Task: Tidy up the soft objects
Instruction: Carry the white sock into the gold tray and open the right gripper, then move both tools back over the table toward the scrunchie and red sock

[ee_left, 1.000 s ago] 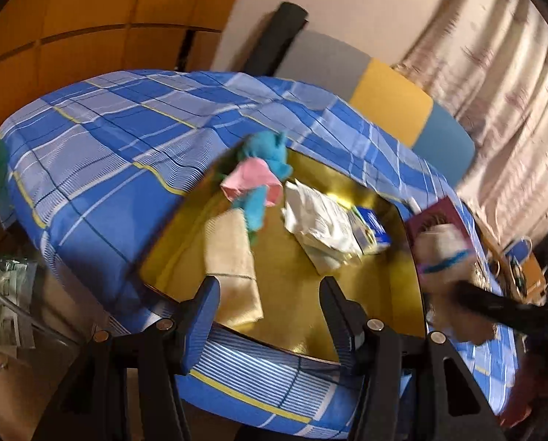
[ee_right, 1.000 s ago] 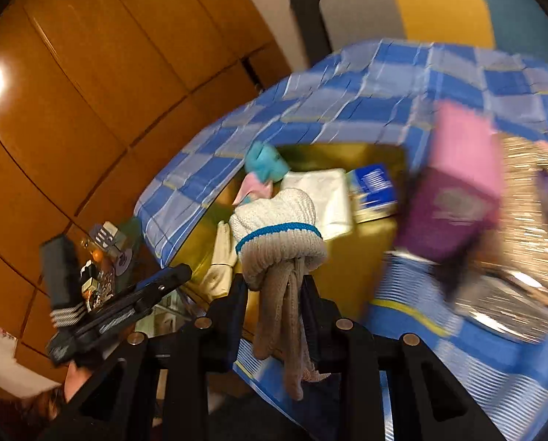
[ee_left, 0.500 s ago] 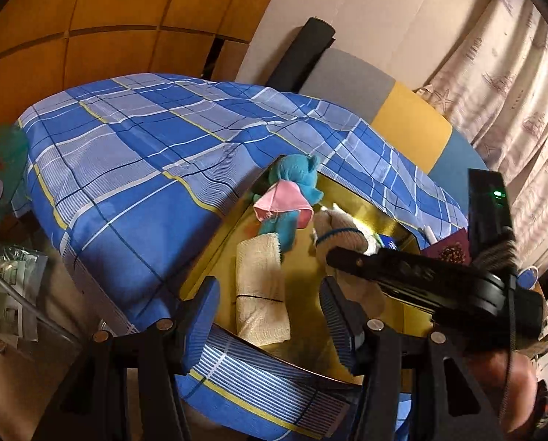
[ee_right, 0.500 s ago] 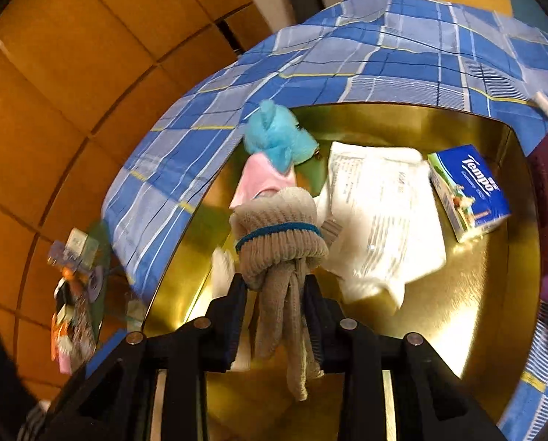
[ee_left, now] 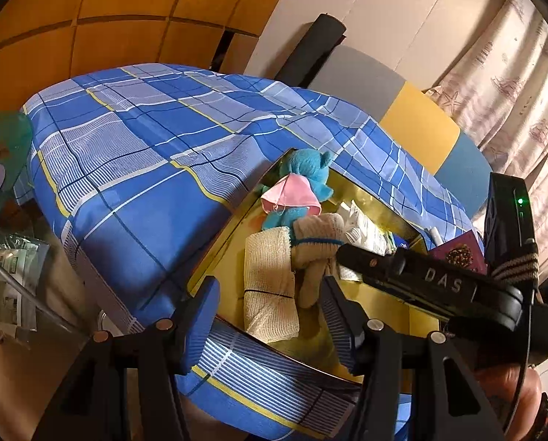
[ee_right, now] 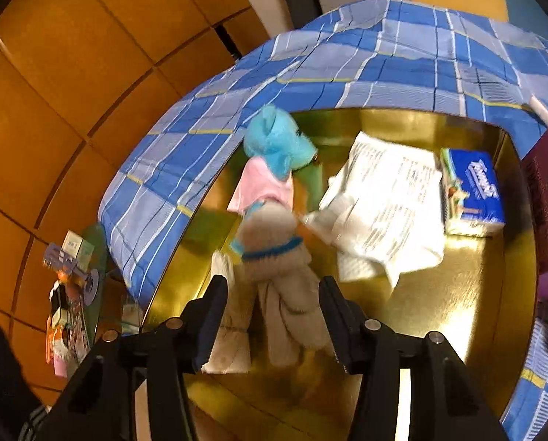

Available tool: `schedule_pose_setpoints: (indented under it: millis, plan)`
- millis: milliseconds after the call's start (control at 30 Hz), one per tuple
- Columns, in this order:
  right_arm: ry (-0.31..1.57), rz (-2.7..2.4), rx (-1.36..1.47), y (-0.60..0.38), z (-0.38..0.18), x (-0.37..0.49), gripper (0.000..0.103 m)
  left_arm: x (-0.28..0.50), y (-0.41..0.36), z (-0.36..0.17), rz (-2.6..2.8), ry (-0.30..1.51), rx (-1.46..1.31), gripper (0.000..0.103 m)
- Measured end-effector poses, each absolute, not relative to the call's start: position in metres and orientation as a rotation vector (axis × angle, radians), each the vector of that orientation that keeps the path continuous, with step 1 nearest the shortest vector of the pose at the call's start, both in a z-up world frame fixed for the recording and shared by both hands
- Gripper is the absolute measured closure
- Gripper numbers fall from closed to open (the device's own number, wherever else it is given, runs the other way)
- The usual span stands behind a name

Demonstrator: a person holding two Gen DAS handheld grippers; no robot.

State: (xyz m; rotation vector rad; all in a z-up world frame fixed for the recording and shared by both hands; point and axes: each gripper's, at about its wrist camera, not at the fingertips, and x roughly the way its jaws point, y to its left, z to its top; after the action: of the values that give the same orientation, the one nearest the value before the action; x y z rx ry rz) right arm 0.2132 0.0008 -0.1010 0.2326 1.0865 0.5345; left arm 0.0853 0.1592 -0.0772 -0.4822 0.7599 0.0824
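Observation:
A gold tray [ee_left: 377, 301] [ee_right: 469, 316] lies on the blue plaid bed. In it lie a blue plush toy [ee_left: 307, 176] [ee_right: 277, 143] with a pink cloth [ee_left: 292, 194] [ee_right: 263, 187], a beige rolled cloth [ee_left: 270, 283] [ee_right: 226, 330], and a grey-white sock bundle with a blue band [ee_left: 318, 250] [ee_right: 281, 275]. My right gripper [ee_right: 274, 316] is open over the sock bundle, which rests between its fingers on the tray. My left gripper [ee_left: 270, 319] is open and empty above the tray's near edge.
White printed paper [ee_right: 388, 205] and a blue tissue pack [ee_right: 472, 191] lie in the tray's right part. A purple booklet [ee_left: 458, 253] sits at its right rim. A glass side table with small items [ee_right: 71, 294] stands left of the bed. A headboard and curtain are behind.
My right gripper has opened and let the sock bundle down onto the tray beside the rolled cloth. The left gripper's view has shifted slightly closer to the tray.

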Motion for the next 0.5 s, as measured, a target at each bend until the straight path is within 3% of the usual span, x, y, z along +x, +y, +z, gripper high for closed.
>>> schedule_pose_setpoints:
  millis: [233, 500]
  plan:
    - [1.071, 0.58, 0.247, -0.005, -0.093, 0.195, 0.05, 0.086, 0.156, -0.077, 0.063, 0.761, -0.475, 0.046]
    - [0.904, 0.544, 0.145, -0.042, -0.05, 0.156, 0.05, 0.087, 0.137, -0.076, -0.039, 0.756, -0.436, 0.046]
